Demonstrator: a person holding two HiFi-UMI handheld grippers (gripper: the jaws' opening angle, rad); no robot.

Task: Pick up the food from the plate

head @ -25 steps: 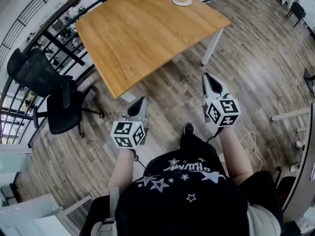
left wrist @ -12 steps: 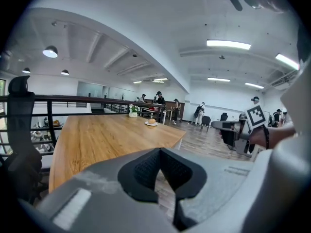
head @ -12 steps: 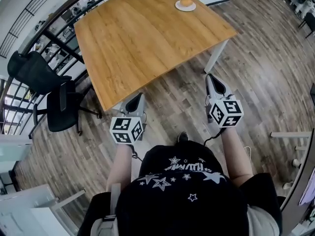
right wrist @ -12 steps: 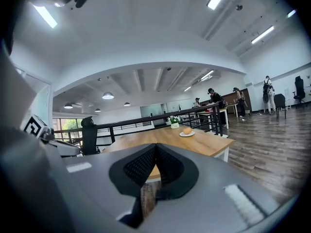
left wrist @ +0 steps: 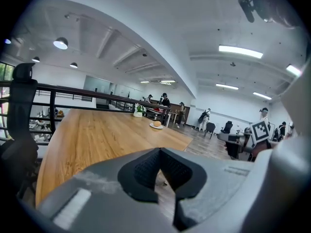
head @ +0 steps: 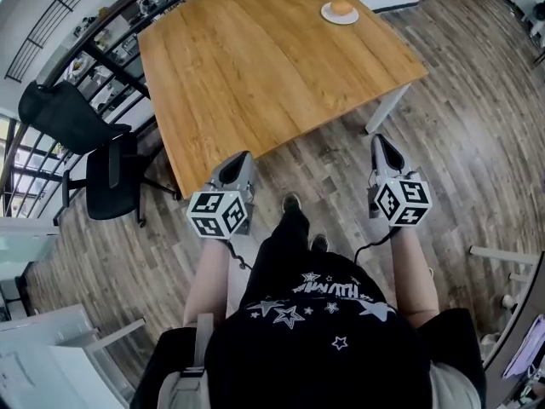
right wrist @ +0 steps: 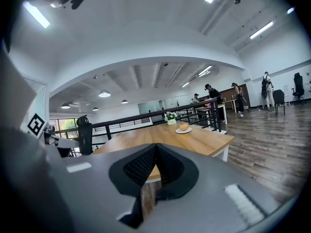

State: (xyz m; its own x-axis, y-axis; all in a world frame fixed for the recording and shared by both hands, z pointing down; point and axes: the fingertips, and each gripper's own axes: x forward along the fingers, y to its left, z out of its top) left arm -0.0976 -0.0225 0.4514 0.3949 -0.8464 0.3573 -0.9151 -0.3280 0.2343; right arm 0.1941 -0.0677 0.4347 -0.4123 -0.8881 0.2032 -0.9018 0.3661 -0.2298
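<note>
A round bun (head: 341, 8) lies on a small white plate (head: 340, 16) near the far right corner of the wooden table (head: 255, 66). The left gripper view shows the plate (left wrist: 156, 125) far off across the tabletop, and so does the right gripper view, bun (right wrist: 183, 127) on top. My left gripper (head: 239, 158) hovers at the table's near edge, jaws shut and empty. My right gripper (head: 377, 140) is over the floor just right of the table's near corner, also shut with nothing in it. Both are far from the plate.
A black office chair (head: 94, 160) stands left of the table beside a dark railing (head: 102, 62). A white pot with flowers (right wrist: 170, 117) sits at the table's far edge. The table's white leg (head: 387, 107) stands ahead of my right gripper. People stand at desks far behind.
The person has stepped toward the table. Both grippers have come closer to its near edge, still shut. The plate stays at the far corner.
</note>
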